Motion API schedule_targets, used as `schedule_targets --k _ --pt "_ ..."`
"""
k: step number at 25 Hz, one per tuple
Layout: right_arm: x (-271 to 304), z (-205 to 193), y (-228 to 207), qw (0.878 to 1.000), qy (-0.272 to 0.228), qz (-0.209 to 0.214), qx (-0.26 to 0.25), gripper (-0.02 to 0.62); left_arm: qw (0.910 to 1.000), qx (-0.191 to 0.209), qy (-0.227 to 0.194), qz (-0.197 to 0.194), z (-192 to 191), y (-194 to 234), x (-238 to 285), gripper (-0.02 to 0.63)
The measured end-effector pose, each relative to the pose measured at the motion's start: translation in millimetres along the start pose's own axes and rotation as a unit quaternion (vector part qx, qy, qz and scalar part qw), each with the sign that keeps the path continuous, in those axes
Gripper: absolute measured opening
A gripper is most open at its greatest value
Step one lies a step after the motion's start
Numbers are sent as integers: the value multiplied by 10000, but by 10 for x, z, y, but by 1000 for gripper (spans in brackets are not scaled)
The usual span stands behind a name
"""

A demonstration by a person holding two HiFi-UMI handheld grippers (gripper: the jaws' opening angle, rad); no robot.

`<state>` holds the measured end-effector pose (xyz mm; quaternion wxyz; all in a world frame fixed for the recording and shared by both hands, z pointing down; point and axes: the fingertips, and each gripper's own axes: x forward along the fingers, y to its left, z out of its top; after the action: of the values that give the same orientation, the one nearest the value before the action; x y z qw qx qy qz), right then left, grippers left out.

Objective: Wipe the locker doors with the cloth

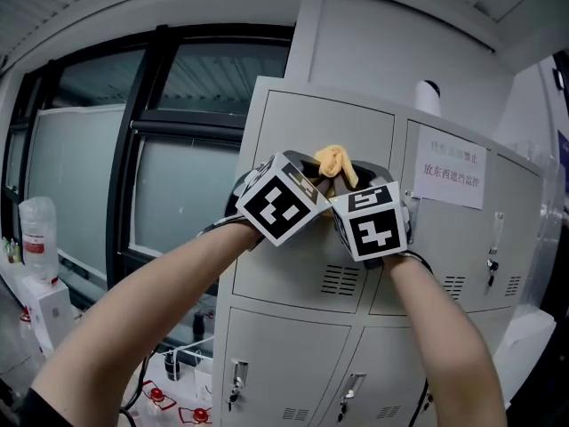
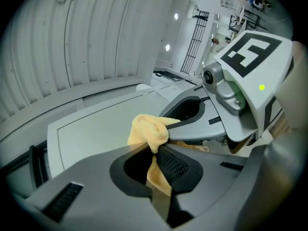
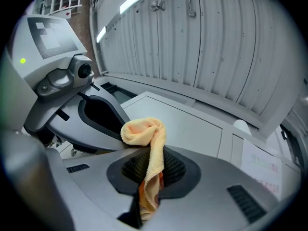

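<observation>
A small yellow cloth (image 1: 336, 161) is bunched up in front of the upper grey locker door (image 1: 293, 127). Both grippers meet at it. In the head view my left gripper (image 1: 316, 174) comes in from the left and my right gripper (image 1: 351, 183) from the right, their marker cubes almost touching. The left gripper view has the cloth (image 2: 148, 131) pinched between the left gripper's (image 2: 156, 153) shut jaws, with the right gripper (image 2: 192, 124) against it. Seen from the right gripper view, the cloth (image 3: 147, 136) hangs down into the right gripper's (image 3: 149, 165) shut jaws.
A paper notice (image 1: 452, 171) is stuck on the neighbouring door. A white cylinder (image 1: 428, 97) stands on top of the locker. Lower doors carry handles with locks (image 1: 238, 376). Dark-framed windows (image 1: 89, 176) and a water bottle (image 1: 36, 234) are at the left.
</observation>
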<state>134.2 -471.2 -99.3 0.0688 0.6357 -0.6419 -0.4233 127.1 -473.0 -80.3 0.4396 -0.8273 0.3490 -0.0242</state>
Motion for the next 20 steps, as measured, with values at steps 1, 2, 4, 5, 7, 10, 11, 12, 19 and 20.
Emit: schedule_targets --k 1,2,4,5,7,10,11,12,19,20 --pt "-34 -45 -64 10000 31 -24 -15 63 10000 -5 -23 -31 40 -56 49 44" --pt "-68 -90 -126 10000 61 -48 -21 63 10000 -15 -45 -58 79 -111 97 44" --pt "-134 -180 -249 9999 122 -91 -28 63 9999 -46 -84 -108 156 -221 194 44" --pt "-167 -227 -314 9998 157 -114 -40 63 9998 -70 -102 -139 195 -279 245 44" --pt "-236 -322 -443 9996 232 -159 -73 63 9996 -105 -152 -209 279 -392 342 44" --pt "-331 -442 -600 9992 331 -208 -111 63 9994 -86 -204 -271 390 -528 454 44" --pt "-358 -477 -642 9990 358 -219 -125 63 9993 -96 -218 -294 416 -574 490 44" --pt "-382 -511 -681 9989 383 -230 -140 63 9991 -116 -234 -320 438 -620 528 44" --pt "-472 -630 -845 9986 441 -242 -164 63 9990 -82 -206 -387 540 -774 657 44" --pt "-473 -631 -848 9986 441 -243 -165 63 9990 -80 -203 -392 542 -777 659 44"
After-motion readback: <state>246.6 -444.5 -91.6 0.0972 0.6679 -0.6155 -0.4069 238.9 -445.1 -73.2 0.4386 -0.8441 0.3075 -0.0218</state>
